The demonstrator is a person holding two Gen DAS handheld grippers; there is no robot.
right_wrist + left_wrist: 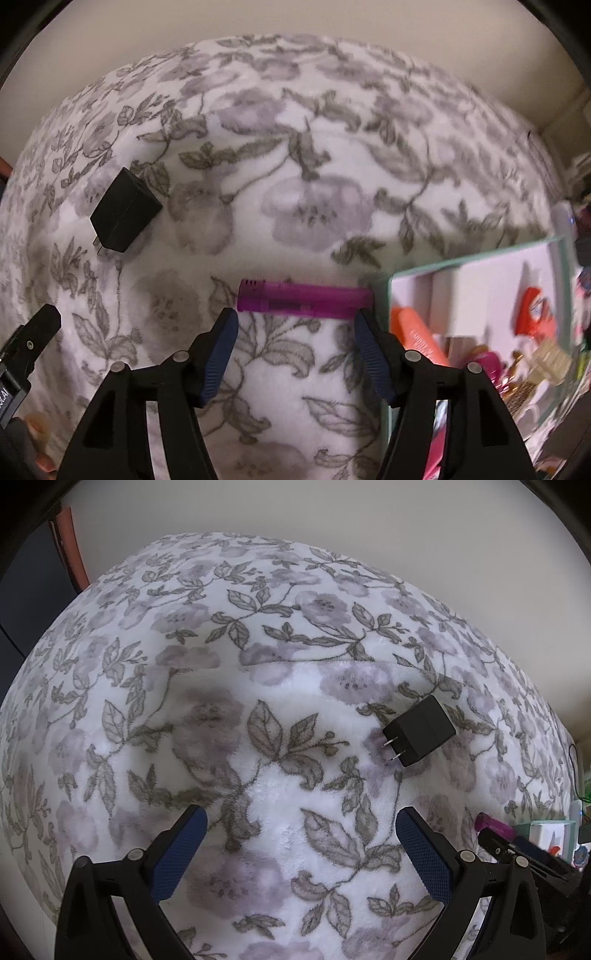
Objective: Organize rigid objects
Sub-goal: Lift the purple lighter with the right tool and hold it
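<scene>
Across a floral blanket (295, 177) I work two grippers toward loose items. At the right edge sits a box (476, 258) already crowded with small things. My right gripper (295, 325) is spread wide, its tips flanking a purple lighter (303, 299) lying crosswise just beyond them. My left gripper (301, 825), also agape and holding nothing, faces a black charger (419, 731) farther off to the right. I judge the soft pile could let the lighter roll or sink as the jaws close lengthwise, and a slip could knock the box.
</scene>
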